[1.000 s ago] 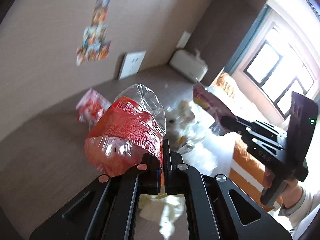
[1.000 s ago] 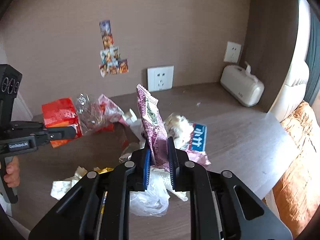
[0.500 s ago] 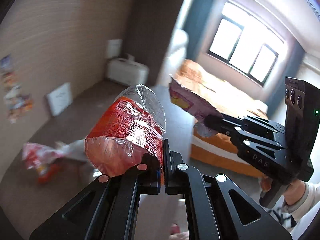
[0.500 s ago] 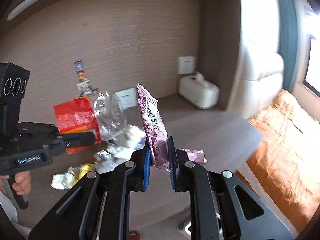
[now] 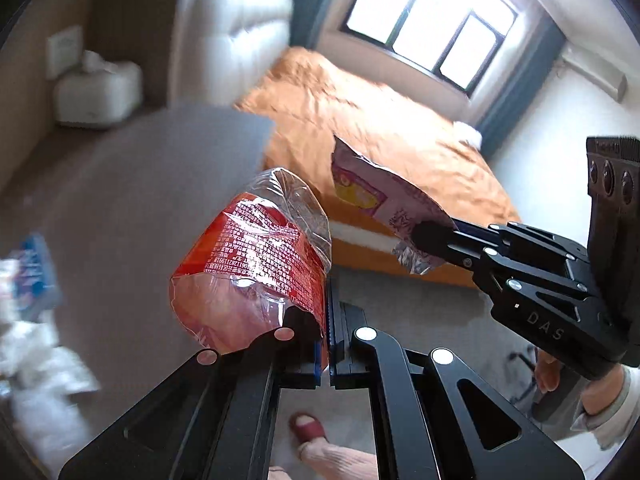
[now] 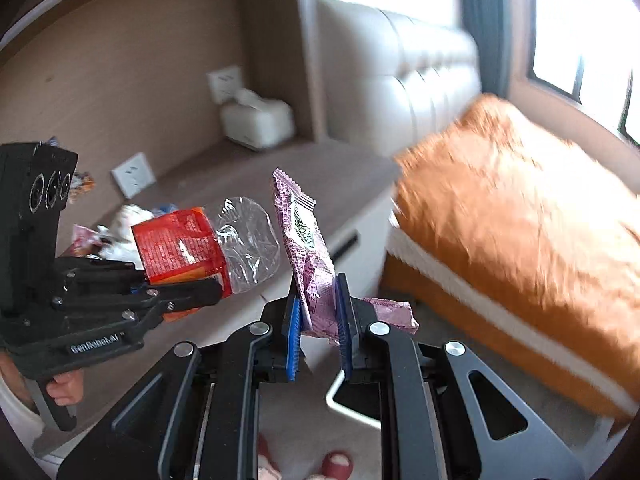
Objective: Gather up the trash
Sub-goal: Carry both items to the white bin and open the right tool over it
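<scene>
My left gripper is shut on a red and clear plastic wrapper, held up in the air past the desk edge. In the right wrist view the same wrapper shows in the left gripper. My right gripper is shut on a pink snack wrapper that stands upright between the blue pads. In the left wrist view the right gripper holds that pink wrapper over the floor beside the bed.
More trash lies on the brown desk at the left, with a blue packet and white tissues. A white tissue box stands at the back. An orange bed fills the right. My red slippers are on the floor below.
Both grippers have swung right, away from the desk and toward the bed, each still holding its wrapper. The trash pile has slid to the left of both views.
</scene>
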Tool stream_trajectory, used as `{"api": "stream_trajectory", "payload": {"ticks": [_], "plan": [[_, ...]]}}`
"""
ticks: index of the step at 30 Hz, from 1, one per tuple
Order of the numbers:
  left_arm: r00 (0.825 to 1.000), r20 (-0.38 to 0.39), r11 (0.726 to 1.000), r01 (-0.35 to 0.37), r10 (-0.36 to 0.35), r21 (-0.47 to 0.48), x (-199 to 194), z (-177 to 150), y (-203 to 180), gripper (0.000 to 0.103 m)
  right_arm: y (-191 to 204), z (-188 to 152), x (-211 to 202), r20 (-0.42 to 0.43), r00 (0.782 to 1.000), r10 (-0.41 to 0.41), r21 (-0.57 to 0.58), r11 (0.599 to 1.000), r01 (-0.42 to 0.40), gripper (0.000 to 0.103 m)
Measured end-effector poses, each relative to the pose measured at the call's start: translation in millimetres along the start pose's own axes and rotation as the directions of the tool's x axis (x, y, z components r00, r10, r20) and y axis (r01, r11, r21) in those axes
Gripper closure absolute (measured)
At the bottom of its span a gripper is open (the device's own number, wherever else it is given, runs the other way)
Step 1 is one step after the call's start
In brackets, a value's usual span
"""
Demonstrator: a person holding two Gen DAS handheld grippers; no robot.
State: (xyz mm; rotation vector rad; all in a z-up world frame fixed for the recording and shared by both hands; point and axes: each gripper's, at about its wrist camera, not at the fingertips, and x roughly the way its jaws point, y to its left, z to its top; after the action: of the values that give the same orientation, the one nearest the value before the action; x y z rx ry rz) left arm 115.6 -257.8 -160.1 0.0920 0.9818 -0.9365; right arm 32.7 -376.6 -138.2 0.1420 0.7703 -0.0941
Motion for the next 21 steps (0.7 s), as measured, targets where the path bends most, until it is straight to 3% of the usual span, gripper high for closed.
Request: {"api": "stream_trajectory", "payload": {"ticks": [9, 15, 21], "plan": [[0.981, -0.179, 0.997, 0.072, -0.07, 0.006, 137.5, -29.5, -9.8, 0.101, -70.3, -54.7, 74.5, -0.152, 0.988, 0.0, 0.108, 0.994, 0.016, 0.086], [0.957, -0.277, 0.996, 0.083, -0.085, -0.019, 234.1, -68.1, 7.8, 0.101, -107.2, -98.1, 154.4, -0.239, 0.971, 0.021, 0.145, 0.989, 0.015, 0.086], [0.935, -0.34, 0.994, 0.091, -0.104, -0.053, 316.6, -105.1, 31.0, 0.101, -130.2, -147.1, 237.9, -0.322, 0.942, 0.096, 0.195, 0.98, -0.034, 0.086]]}}
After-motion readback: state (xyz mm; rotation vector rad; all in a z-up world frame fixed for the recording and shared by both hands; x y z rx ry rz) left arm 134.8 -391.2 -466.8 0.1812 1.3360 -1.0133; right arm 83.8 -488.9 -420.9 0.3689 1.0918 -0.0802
